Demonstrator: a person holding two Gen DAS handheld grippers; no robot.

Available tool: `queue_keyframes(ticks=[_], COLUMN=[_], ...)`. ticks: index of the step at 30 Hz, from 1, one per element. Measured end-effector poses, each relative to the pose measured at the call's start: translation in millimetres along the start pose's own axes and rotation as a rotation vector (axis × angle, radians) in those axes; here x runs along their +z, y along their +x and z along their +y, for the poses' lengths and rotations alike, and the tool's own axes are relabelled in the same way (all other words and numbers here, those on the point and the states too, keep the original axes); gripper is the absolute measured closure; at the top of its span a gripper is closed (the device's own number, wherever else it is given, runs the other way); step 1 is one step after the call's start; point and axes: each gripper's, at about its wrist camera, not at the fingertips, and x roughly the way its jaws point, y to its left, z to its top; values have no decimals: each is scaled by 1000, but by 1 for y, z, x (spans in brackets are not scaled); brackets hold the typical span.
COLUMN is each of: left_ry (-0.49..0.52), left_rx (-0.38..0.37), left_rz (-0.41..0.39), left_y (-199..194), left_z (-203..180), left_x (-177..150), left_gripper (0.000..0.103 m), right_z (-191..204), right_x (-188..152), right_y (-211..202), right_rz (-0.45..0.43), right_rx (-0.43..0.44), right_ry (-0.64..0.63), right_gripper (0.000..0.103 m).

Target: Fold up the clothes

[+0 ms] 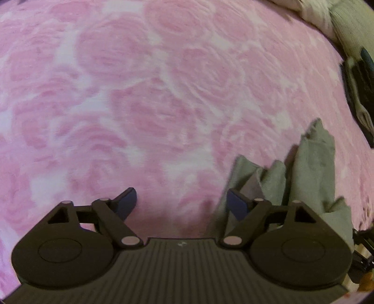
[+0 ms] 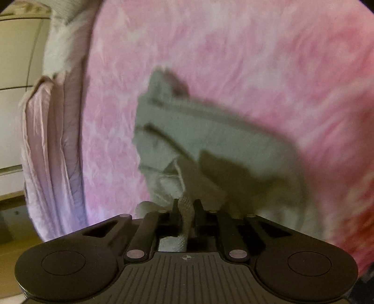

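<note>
Left wrist view first: closest to the lens is the black ribbed body of the left gripper (image 1: pixel 181 205), with its two blue-padded fingers (image 1: pixel 127 203) spread wide and nothing caught between them, just bare bedding in the gap. The right-hand pad sits right at the edge of the crumpled grey-green knit garment (image 1: pixel 311 168), looks like it's touching or overlapping the cloth there, but it's not pinching it. That garment lies bunched in upright folds on the fluffy pink blanket with the big rose pattern (image 1: pixel 145 98), over on the right side of the frame. Farther back on the right edge there's a dark blurry object (image 1: pixel 360 77) I can't make out, and up in the far corner some pale bedding or pillow (image 1: pixel 313 14). Right wrist view now: the right gripper (image 2: pixel 185 207) has its black fingers squeezed nearly together, and a strip of the same grey-green cloth runs up between them, so it's clamped on the garment. Beyond the fingertips the rest of the garment (image 2: pixel 210 135) spreads out across the pink blanket (image 2: pixel 257 58), pretty blurred, with a few folds and a darker patch near the fingers. To the left the blanket's edge drops off, and a pale pink sheet (image 2: pixel 44 145) hangs down the side. Past that, a cream panelled surface (image 2: pixel 16 58), maybe a wall or cabinet, can't tell.
</note>
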Motion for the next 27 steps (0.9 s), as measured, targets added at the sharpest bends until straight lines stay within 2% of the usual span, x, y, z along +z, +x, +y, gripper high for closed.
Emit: queue_keyframes(ticks=[2, 7, 10, 14, 16, 18, 19, 20, 22, 25, 27], left_ry=[32, 128, 179, 215, 224, 264, 275, 279, 278, 211, 148], left_rx=[-30, -96, -50, 12, -1, -75, -121, -137, -133, -130, -161], left_rz=[6, 31, 41, -30, -54, -56, -38, -20, -39, -129, -222], left_y=[7, 28, 48, 59, 59, 56, 55, 52, 41, -2, -49], left_z=[-7, -37, -54, -66, -71, -78, -79, -80, -77, -55, -32], left_x=[2, 4, 1, -5, -12, -20, -22, -23, -22, -12, 0], left_gripper=[23, 25, 26, 27, 40, 87, 98, 101, 102, 102, 102], right_z=[-12, -39, -56, -74, -75, -69, -65, -61, -43, -3, 38], right_x=[-1, -2, -5, -7, -9, -11, -11, -11, -10, -3, -2], right_y=[-30, -88, -106, -120, -121, -120, -122, -125, -128, -135, -140], right_rz=[-73, -188, -229, -277, -282, -286, -289, -294, -302, -313, -337], right_rx=[-20, -72, -115, -145, -150, -149, -144, -137, -131, -105, -66], right_ry=[9, 40, 76, 138, 146, 140, 135, 122, 83, -46, -163], right_gripper=[97, 100, 101, 101, 101, 101, 101, 101, 101, 102, 102])
